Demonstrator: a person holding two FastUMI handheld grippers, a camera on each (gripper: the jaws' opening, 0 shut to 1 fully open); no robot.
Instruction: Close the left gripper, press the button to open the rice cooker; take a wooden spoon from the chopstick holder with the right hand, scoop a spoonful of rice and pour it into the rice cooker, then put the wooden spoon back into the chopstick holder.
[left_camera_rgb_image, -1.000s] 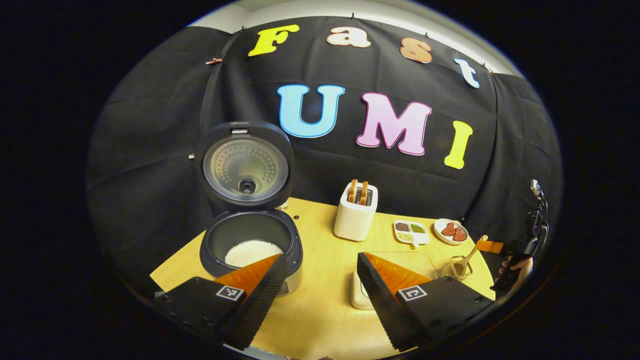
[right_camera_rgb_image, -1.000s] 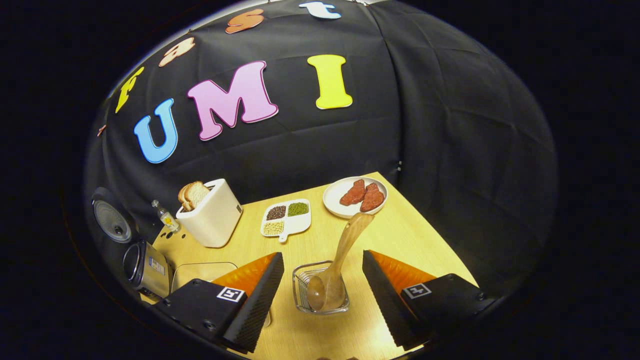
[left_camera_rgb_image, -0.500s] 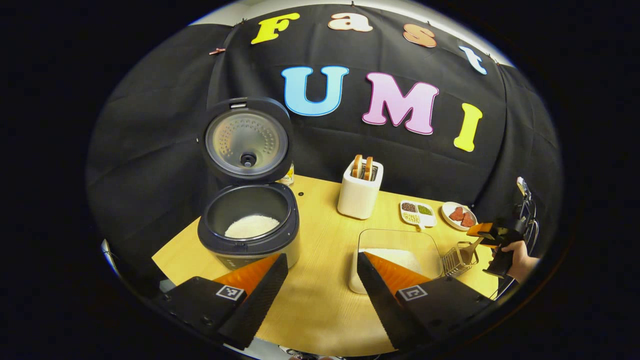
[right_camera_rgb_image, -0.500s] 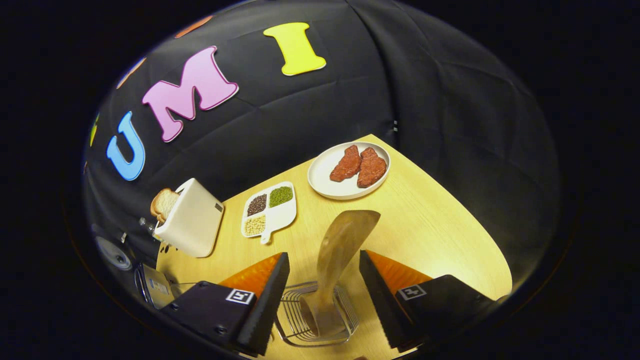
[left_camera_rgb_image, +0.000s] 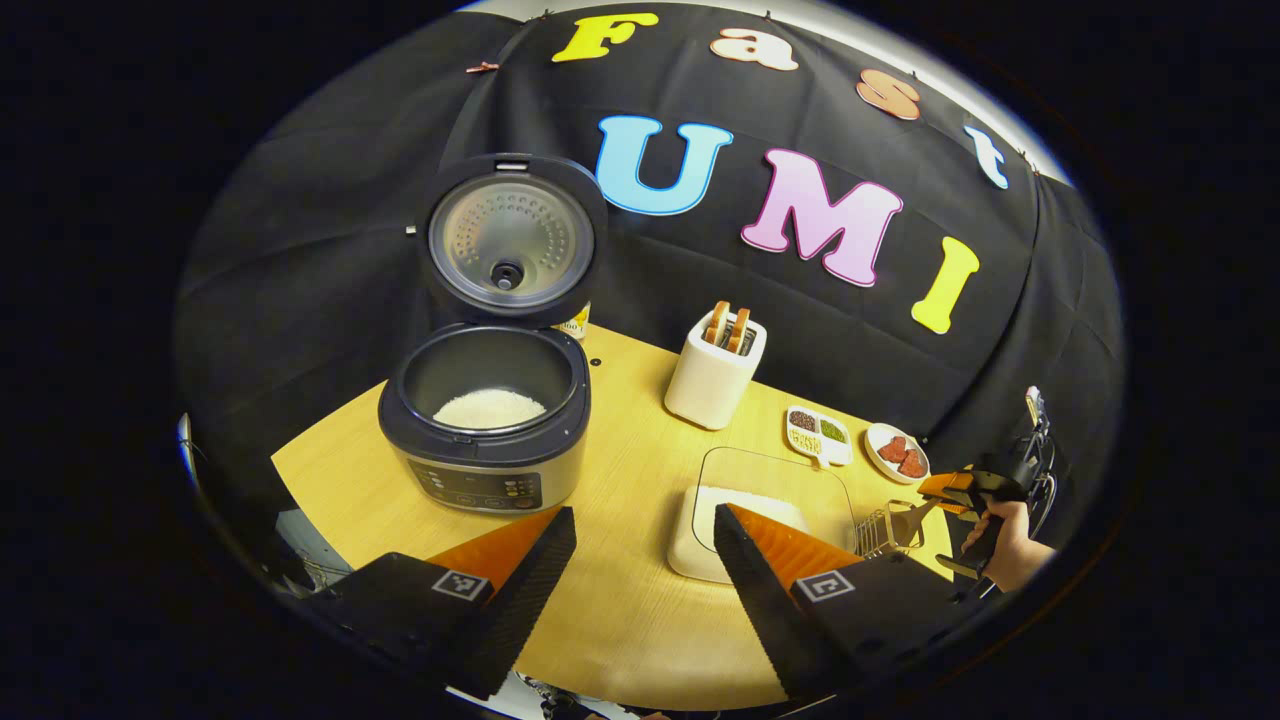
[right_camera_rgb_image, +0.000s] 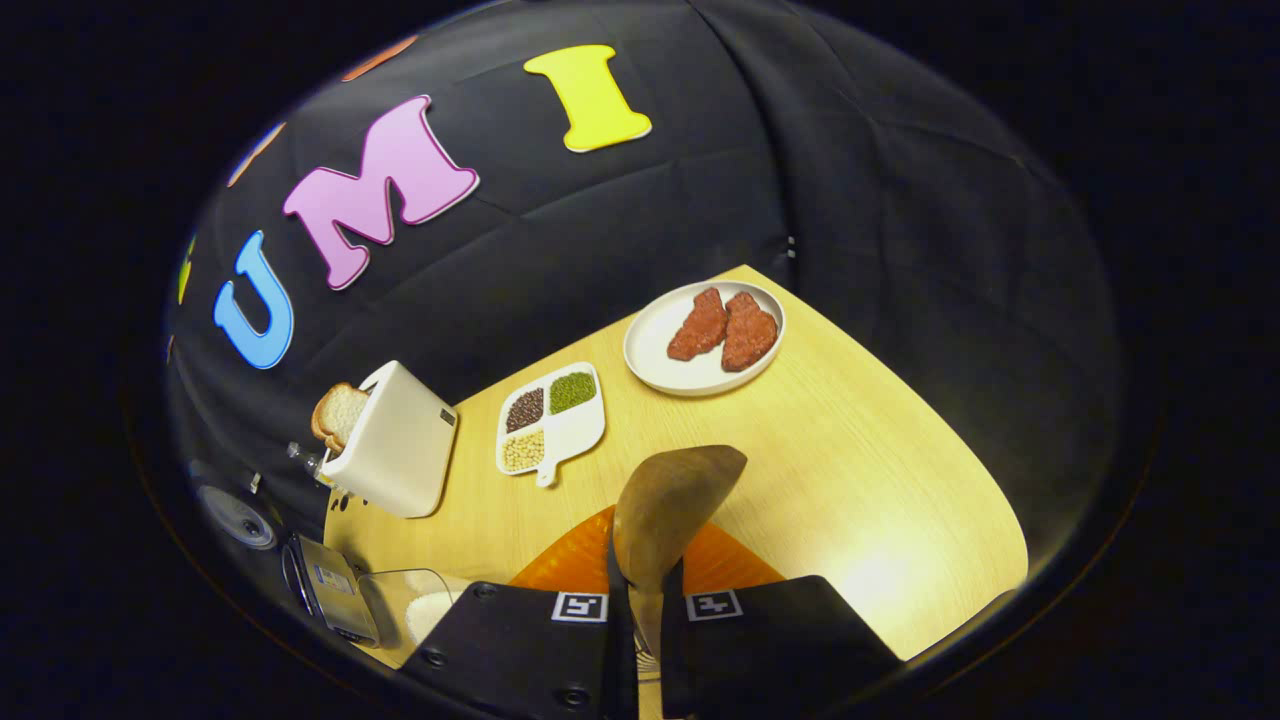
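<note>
The rice cooker (left_camera_rgb_image: 485, 470) stands with its lid (left_camera_rgb_image: 508, 240) up, and white rice (left_camera_rgb_image: 490, 408) lies in its pot. My left gripper (left_camera_rgb_image: 640, 560) hangs open above the table in front of the cooker, holding nothing. In the right gripper view, my right gripper (right_camera_rgb_image: 640, 600) is shut on the handle of the wooden spoon (right_camera_rgb_image: 672, 495), whose broad end sticks up past the fingertips. The left gripper view also has the right gripper (left_camera_rgb_image: 958, 488) at the far right, held by a hand (left_camera_rgb_image: 1005, 545), over the wire chopstick holder (left_camera_rgb_image: 880, 530). A clear container of rice (left_camera_rgb_image: 770, 495) sits beside the holder.
A white toaster (left_camera_rgb_image: 715, 370) with bread stands at the back. A divided dish of beans (right_camera_rgb_image: 550, 420) and a plate with red meat pieces (right_camera_rgb_image: 700, 335) lie near the far right corner. The table's right edge (right_camera_rgb_image: 950, 420) runs close to the right gripper.
My right gripper has shut on the spoon's handle above the holder. My left gripper has drawn back and up from the cooker, still open.
</note>
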